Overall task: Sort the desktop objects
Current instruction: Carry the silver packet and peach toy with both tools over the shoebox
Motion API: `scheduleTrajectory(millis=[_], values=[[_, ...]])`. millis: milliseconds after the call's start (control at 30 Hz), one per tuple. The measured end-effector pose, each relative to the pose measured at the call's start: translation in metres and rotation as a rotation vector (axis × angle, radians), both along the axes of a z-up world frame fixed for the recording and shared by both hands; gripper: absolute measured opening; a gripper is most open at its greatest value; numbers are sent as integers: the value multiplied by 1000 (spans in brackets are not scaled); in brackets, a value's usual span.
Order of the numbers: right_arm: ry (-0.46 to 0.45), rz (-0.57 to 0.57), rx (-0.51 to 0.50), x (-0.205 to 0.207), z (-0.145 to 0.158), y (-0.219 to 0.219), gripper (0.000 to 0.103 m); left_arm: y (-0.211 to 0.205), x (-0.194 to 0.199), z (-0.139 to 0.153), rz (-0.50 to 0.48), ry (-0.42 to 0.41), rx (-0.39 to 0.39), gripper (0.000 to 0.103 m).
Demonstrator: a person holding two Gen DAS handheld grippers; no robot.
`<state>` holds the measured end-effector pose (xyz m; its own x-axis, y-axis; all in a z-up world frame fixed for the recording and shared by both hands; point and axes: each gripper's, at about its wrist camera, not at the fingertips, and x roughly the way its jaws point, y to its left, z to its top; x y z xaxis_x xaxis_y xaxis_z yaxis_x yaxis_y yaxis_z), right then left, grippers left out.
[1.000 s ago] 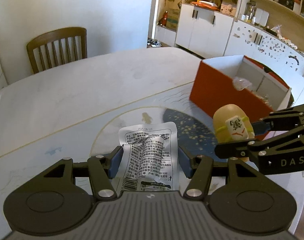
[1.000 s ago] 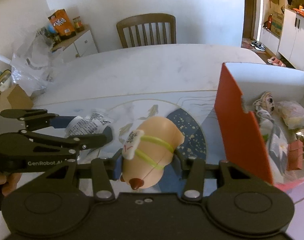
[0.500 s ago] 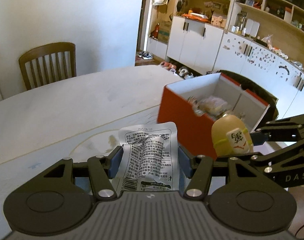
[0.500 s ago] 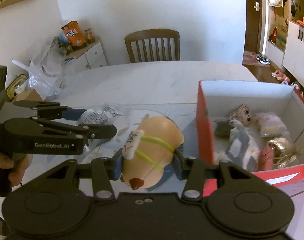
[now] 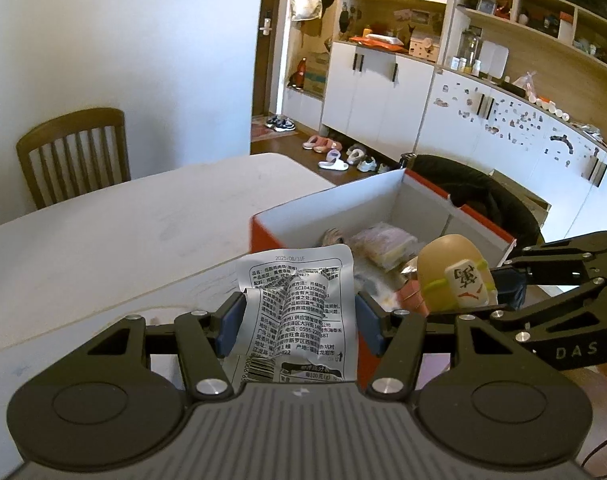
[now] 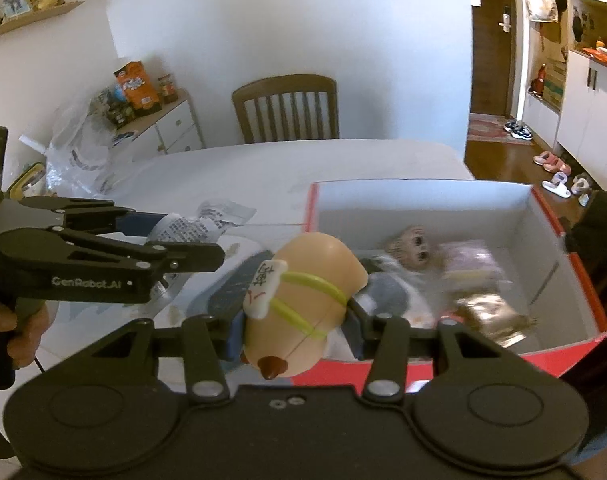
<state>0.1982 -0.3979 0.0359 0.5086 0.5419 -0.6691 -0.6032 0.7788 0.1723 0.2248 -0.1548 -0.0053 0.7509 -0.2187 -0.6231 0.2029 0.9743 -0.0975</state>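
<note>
Both claws are loaded and held up off the surface point(image 5: 103, 232). The left claw point(image 5: 299, 320) is clamped on a crinkled silver packet point(image 5: 299, 304) printed with black text, its blue pads pressing the packet's two sides. The right claw point(image 6: 295, 332) grips a beige egg-shaped toy point(image 6: 303, 300) banded with yellow-green straps and carrying a small white tile. A hand point(image 6: 19, 324) shows on the left claw's handle. The red box point(image 6: 423, 188) with white inner walls sits by the surface's right edge; the toy hangs over its near left corner, the packet just outside its near wall. Inside lie a small doll head point(image 6: 413, 246), a pale wrapped packet point(image 5: 383, 242) and a shiny gold wrapper point(image 6: 489, 316).
</note>
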Motion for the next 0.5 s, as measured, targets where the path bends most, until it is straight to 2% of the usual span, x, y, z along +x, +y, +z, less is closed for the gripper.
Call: scheduleTrajectory(millis=[267,433,500], values=[[-6,-54,-7,41,-3,-46,48,-50,42,2,-44,0,29,58],[-5,-93,-34,67,-11,-69,48,-74,73,-3,-56,38,46,58],[24,-93,-46,76,-18,-76,48,-80,86,-7,-55,58,53,58]])
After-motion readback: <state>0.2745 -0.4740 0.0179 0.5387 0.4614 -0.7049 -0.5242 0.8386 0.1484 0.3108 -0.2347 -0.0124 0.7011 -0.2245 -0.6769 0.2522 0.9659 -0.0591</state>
